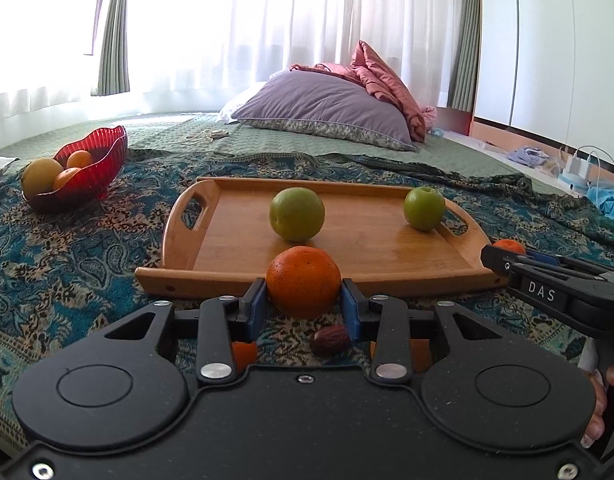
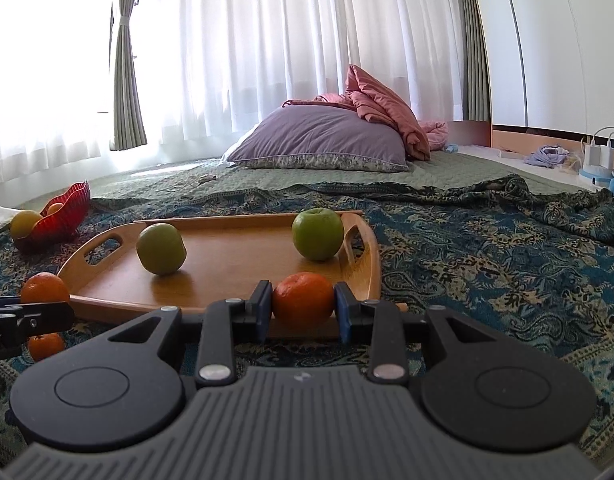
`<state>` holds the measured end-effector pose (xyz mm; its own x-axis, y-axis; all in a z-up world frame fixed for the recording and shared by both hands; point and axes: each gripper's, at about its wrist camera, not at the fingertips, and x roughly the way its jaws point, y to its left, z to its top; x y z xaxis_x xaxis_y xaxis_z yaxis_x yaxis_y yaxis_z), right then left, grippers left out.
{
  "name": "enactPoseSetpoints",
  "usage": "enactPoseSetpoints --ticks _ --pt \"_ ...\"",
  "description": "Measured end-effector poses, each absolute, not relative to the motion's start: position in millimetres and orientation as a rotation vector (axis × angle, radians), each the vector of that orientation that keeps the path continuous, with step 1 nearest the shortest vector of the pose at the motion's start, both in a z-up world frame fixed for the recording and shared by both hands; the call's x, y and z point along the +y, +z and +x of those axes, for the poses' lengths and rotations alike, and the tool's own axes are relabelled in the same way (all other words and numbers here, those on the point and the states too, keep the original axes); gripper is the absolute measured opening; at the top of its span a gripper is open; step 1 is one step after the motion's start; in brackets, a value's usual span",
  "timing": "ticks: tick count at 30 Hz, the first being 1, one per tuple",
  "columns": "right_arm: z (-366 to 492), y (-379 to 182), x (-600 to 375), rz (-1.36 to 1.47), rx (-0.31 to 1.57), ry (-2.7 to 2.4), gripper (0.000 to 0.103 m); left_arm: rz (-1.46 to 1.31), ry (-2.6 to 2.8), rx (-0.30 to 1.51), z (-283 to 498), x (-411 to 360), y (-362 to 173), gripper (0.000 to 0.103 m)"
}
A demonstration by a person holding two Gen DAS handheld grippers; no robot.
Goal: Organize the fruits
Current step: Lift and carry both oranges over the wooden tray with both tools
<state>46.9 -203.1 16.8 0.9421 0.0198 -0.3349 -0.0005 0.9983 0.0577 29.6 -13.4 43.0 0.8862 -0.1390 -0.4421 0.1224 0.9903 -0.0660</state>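
Note:
My left gripper (image 1: pixel 303 304) is shut on an orange (image 1: pixel 303 282), held just before the near rim of a wooden tray (image 1: pixel 367 248). My right gripper (image 2: pixel 303 306) is shut on a smaller orange (image 2: pixel 303 300) at the tray's near right corner (image 2: pixel 227 272); it also shows in the left wrist view (image 1: pixel 503 258) at the right. Two green apples (image 1: pixel 296 214) (image 1: pixel 424 208) sit on the tray, and show in the right wrist view (image 2: pixel 161 249) (image 2: pixel 317 233). A red bowl (image 1: pixel 95 164) at the far left holds oranges and a yellow fruit (image 1: pixel 41 176).
A brown date-like fruit (image 1: pixel 330 340) and small oranges (image 1: pixel 243 354) lie on the patterned blanket under my left gripper. Another orange (image 2: pixel 45 346) lies left of the tray. A purple pillow (image 1: pixel 327 110) and pink bedding lie at the back. Chargers (image 1: pixel 579 168) stand far right.

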Motion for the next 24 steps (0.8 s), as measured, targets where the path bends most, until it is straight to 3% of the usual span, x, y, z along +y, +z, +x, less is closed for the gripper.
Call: enactPoseSetpoints --ticks 24 --pt "138.0 21.1 -218.0 0.052 0.48 0.016 0.038 -0.126 -0.184 0.614 137.8 -5.6 39.3 0.037"
